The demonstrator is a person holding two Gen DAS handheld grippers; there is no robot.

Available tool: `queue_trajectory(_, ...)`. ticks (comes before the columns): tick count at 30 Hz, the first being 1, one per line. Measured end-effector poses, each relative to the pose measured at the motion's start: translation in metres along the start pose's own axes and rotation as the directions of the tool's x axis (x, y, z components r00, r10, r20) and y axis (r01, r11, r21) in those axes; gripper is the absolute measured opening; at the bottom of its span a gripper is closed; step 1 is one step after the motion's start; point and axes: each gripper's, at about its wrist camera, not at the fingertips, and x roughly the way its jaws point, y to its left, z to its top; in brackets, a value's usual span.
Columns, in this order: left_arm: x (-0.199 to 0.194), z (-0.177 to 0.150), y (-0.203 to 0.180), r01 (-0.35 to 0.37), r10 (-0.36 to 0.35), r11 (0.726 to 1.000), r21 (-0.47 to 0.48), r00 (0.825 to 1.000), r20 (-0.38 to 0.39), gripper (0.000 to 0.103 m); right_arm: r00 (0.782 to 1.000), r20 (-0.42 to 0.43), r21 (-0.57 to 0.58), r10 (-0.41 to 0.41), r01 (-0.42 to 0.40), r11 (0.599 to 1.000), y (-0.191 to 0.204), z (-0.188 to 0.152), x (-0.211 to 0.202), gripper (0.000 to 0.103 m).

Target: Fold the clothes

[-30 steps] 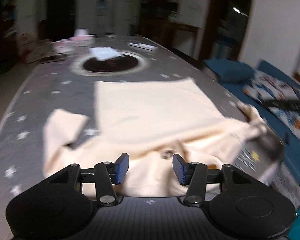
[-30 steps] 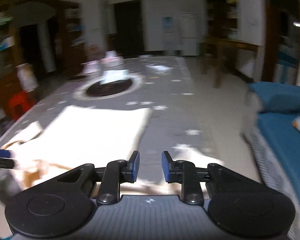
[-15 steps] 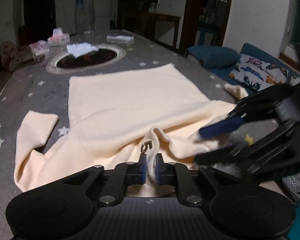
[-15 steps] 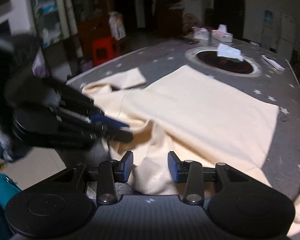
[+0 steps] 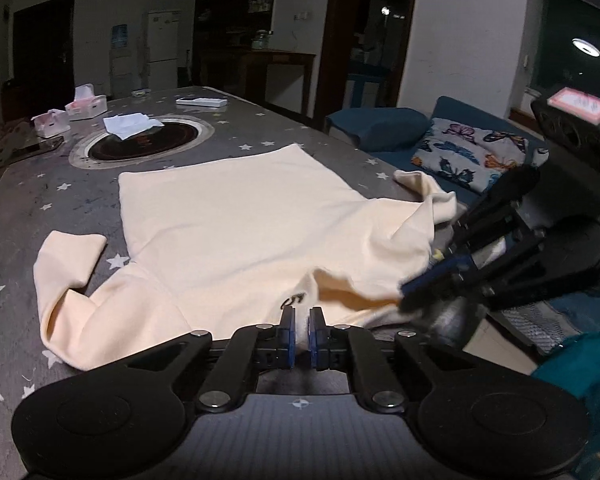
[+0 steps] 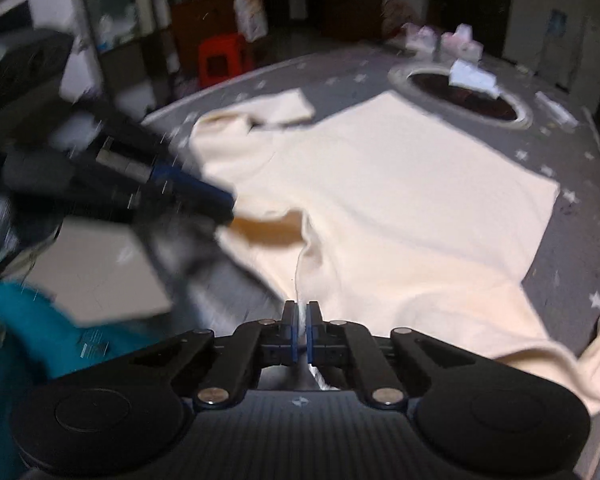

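A cream long-sleeved top (image 5: 236,216) lies spread on a grey star-patterned table (image 5: 60,184), collar end towards me. My left gripper (image 5: 301,316) is shut on the top's near edge by the collar label. My right gripper (image 6: 300,312) is shut on the same near edge, further right; it shows blurred at the right of the left wrist view (image 5: 432,280). The left gripper shows blurred at the left of the right wrist view (image 6: 204,196). One sleeve (image 5: 68,256) lies folded at the left, the other (image 5: 424,188) at the table's right edge.
A round dark inset (image 5: 144,142) with a white cloth (image 5: 130,126) lies beyond the top. Tissue boxes (image 5: 86,106) stand at the far left. A blue sofa with a butterfly cushion (image 5: 472,156) is right of the table. A red stool (image 6: 224,60) stands on the floor.
My left gripper closed on the top's collar edge a second ago and holds it. My right gripper swung in towards the top and has now shut on its near edge.
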Motion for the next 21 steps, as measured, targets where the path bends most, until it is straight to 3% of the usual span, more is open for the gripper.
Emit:
queue_trajectory(2,-0.004,0.001,0.001,0.021,-0.022,1.000,0.007,1.000,0.009,0.009,0.999,-0.033,-0.012,0.020,-0.021,1.000,0.004,-0.006,-0.002,0.003)
queue_trajectory(5,-0.006,0.010,0.005,-0.008,0.008,1.000,-0.006,0.999,0.035,0.009,0.998,-0.034,-0.029,0.056,-0.057,0.998,0.007,-0.009,-0.009,0.004)
queue_trajectory(7,-0.001,0.017,0.010,-0.017,0.019,0.999,-0.029,0.998,0.055,0.009,0.999,-0.003,-0.030,0.043,-0.043,0.999,0.004,-0.004,-0.015,0.005)
queue_trajectory(10,0.007,0.023,0.009,0.006,-0.005,1.000,-0.012,0.997,0.075,0.011,0.998,0.060,0.004,-0.007,0.007,1.000,-0.005,0.006,-0.020,0.014)
queue_trajectory(11,0.010,0.024,0.005,0.025,-0.026,1.000,0.011,0.997,0.077,0.015,0.997,0.074,0.017,-0.017,0.016,1.000,-0.009,0.010,-0.019,0.021)
queue_trajectory(13,0.018,0.024,-0.003,0.027,-0.030,0.998,0.054,0.998,0.059,0.037,0.996,0.084,0.016,-0.020,0.019,1.000,-0.010,0.014,-0.013,0.024)
queue_trajectory(15,0.024,0.021,-0.009,0.014,-0.017,0.996,0.092,0.999,0.032,0.054,0.997,0.079,0.008,-0.007,0.007,1.000,-0.008,0.016,-0.004,0.036)
queue_trajectory(19,0.034,0.011,-0.011,-0.012,0.013,0.992,0.123,1.000,-0.010,0.053,0.997,0.079,-0.045,-0.015,0.019,0.999,0.001,0.016,0.013,0.038)
queue_trajectory(20,0.036,0.009,-0.010,-0.024,0.027,0.992,0.127,0.999,-0.019,0.049,0.996,0.082,-0.057,-0.020,0.024,0.998,0.002,0.016,0.017,0.038)
queue_trajectory(21,0.039,0.008,-0.009,-0.034,0.038,0.991,0.129,0.999,-0.028,0.035,0.996,0.086,-0.069,-0.024,0.030,0.997,0.004,0.016,0.021,0.037)
